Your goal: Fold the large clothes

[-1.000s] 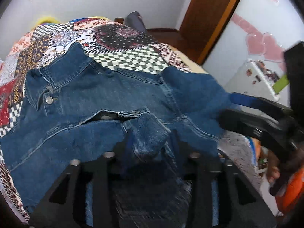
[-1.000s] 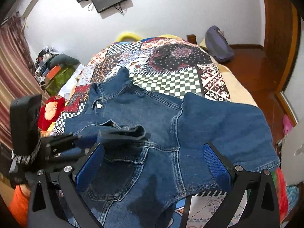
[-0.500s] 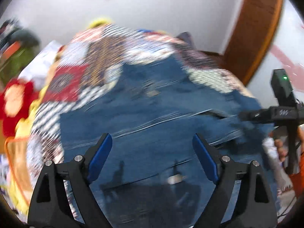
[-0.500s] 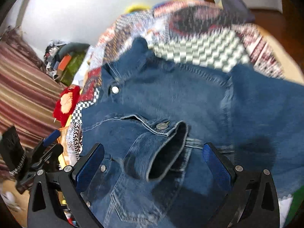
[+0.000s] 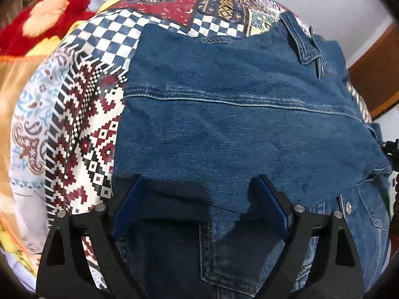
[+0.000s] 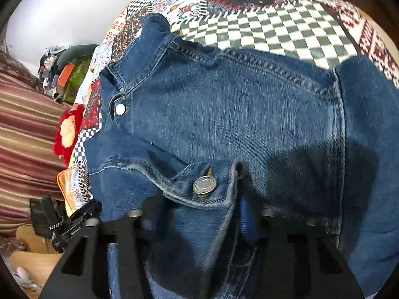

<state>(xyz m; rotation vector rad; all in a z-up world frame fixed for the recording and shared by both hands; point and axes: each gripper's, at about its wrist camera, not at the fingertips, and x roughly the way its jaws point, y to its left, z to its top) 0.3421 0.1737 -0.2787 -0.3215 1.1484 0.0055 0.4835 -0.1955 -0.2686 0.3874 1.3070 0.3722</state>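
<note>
I have a dark blue denim jacket spread on a bed covered by a patchwork quilt of checks, diamonds and paisley. In the left wrist view a sleeve lies folded across the body, a stitched seam running straight across it, with the collar at the far right and a small metal button low on the right.

My left gripper hovers over the near part of the denim with its blue-padded fingers wide apart; they have just been opening, and nothing is pinched between them, only cloth beneath.

In the right wrist view the jacket fills most of the picture. A cuff with a silver button sits right at my right gripper. Its jaws have just been closing, and the cuff's fabric stands between the fingers, though the blur and the cloth hide whether the pads press on it, so I cannot tell if it is clamped.

The jacket's left edge in the left view stops short of the quilt's side, leaving a broad strip of bare quilt there. Beyond the collar the green-and-white checked patch lies open. A red plush toy sits off the bed's far corner, near a striped curtain.
</note>
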